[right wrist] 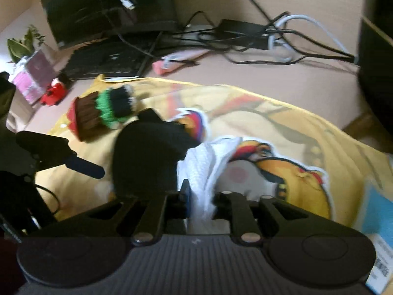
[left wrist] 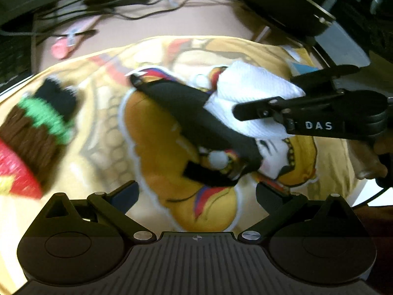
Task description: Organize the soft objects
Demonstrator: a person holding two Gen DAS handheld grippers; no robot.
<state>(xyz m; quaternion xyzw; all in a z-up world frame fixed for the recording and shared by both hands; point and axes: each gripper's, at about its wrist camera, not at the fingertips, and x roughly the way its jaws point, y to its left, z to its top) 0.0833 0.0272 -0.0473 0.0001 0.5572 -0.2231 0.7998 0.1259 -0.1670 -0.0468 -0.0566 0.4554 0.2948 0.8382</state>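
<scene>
A yellow cartoon-print cloth [left wrist: 157, 147] is spread over the desk. A white waffle-textured cloth [left wrist: 250, 83] lies bunched on it. My right gripper [left wrist: 265, 95] reaches in from the right, shut on that cloth. In the right wrist view the white cloth [right wrist: 203, 167] runs up between the nearly closed fingers of the right gripper [right wrist: 200, 206]. A black soft item [left wrist: 196, 113] lies diagonally beside it, seen as a dark lump [right wrist: 147, 157] in the right wrist view. My left gripper [left wrist: 197, 194] hovers open above the print, holding nothing. A knitted brown, green and black piece [left wrist: 41, 123] sits at the left.
Tangled cables [right wrist: 270, 36] and black boxes [right wrist: 110, 7] crowd the back of the desk. A pink tool [right wrist: 172, 64] lies beside a keyboard [right wrist: 108, 61]. A red toy [right wrist: 54, 93] sits at the far left. A blue-and-white card [right wrist: 378, 221] lies at the right edge.
</scene>
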